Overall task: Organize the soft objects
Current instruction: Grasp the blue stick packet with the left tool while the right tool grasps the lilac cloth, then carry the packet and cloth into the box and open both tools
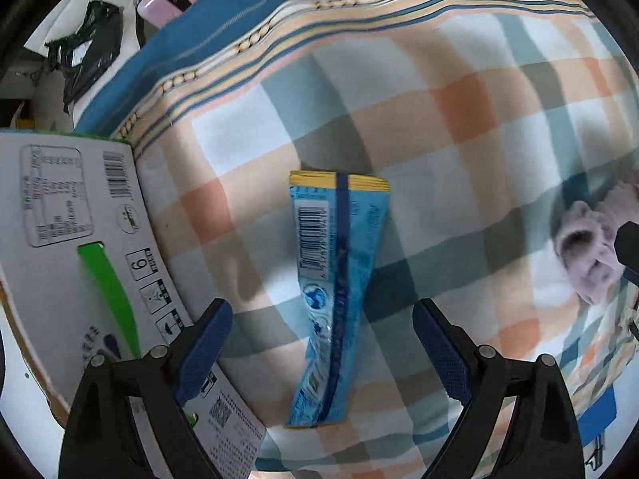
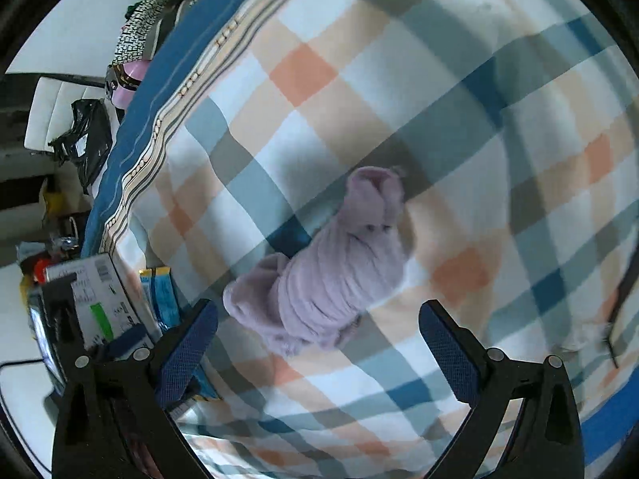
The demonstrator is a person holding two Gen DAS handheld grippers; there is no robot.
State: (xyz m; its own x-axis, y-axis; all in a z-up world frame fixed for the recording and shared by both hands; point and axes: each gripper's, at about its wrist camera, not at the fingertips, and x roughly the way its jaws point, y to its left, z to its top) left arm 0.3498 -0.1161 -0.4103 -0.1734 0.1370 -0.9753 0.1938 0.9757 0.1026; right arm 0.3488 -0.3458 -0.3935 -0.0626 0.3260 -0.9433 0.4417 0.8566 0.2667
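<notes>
A long blue snack packet (image 1: 333, 291) with a yellow end lies on the checked bedspread (image 1: 459, 127), running between my left gripper's fingers. My left gripper (image 1: 322, 325) is open and empty, just above the packet's near half. A crumpled lilac soft garment (image 2: 333, 265) lies on the bedspread in front of my right gripper (image 2: 317, 327), which is open and empty, its tips at the garment's near edge. The garment also shows at the right edge of the left wrist view (image 1: 591, 247). The blue packet shows small at the left of the right wrist view (image 2: 163, 297).
A white cardboard box (image 1: 80, 247) with a green stripe and barcode lies at the left, touching the left finger. It shows in the right wrist view too (image 2: 98, 299). The bed's blue edge (image 1: 191, 40) runs at the far left, with a black bag (image 1: 86, 50) and pink item (image 1: 159, 4) beyond.
</notes>
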